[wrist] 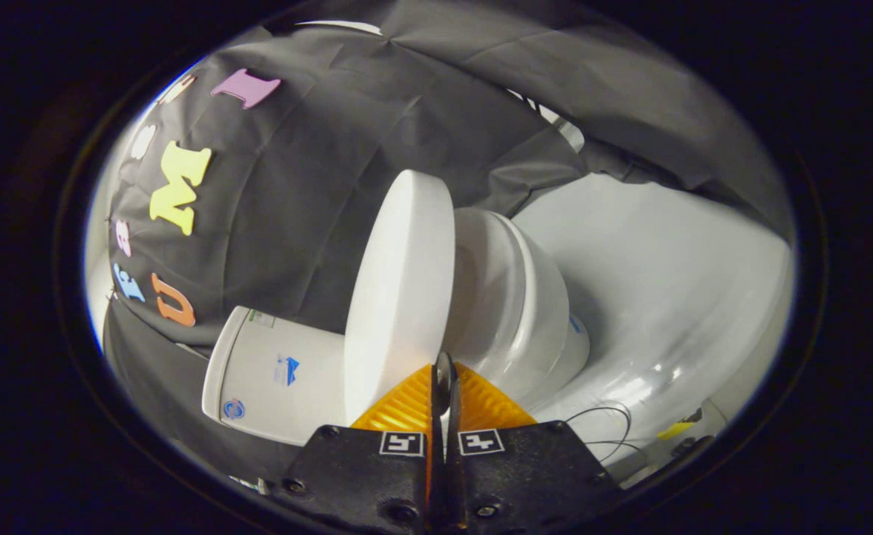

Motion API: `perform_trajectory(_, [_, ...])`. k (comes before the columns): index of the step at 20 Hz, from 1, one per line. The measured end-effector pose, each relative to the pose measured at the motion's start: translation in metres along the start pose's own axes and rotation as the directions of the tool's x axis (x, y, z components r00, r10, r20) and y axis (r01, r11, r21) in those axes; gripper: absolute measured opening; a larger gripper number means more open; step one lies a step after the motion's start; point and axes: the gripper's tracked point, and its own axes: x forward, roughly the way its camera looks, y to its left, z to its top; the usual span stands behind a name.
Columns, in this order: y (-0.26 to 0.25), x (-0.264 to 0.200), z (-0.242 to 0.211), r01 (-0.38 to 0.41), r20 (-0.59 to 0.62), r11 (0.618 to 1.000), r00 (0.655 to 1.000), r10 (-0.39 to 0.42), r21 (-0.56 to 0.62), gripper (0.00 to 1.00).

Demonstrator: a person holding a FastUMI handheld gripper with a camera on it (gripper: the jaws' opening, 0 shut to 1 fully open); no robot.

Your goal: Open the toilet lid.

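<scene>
The view is rolled hard to one side, so the toilet (pixel 525 312) lies across the picture at a slant. Down at the near end sit the tongs (pixel 443 375), and they are clenched: the two fingers (pixel 406 409) are pressed together with barely a sliver of gap between them. Their tips meet right at the edge of the lid (pixel 399 297), touching or all but touching its rim. Whether they actually pinch that rim I cannot tell, since the tips hide the spot, and nothing shows between the fingers.

The lid itself is already up. It stands away from the seat (pixel 507 297), raised to a steep angle, with its broad smooth top face turned toward the tank (pixel 276 371) and its underside facing the open bowl. The tank lies just beyond the lid, a few small stickers on its side. The seat and bowl lie on the other side of the lid, bare and uncovered. Past the bowl spreads a pale glossy floor (pixel 674 282), where a thin loop of wire (pixel 607 423) lies near the tongs. Black cloth (pixel 317 171) hangs behind everything.
</scene>
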Motion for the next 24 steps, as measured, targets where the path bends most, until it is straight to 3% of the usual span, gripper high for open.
perform_trajectory(19, [0.078, -0.027, 0.002, -0.025, 0.058, 0.986, 0.998, 0.035, -0.166, 0.04])
perform_trajectory(24, [0.092, -0.030, -0.001, 0.000, 0.075, 0.976, 0.997, 0.017, -0.219, 0.04])
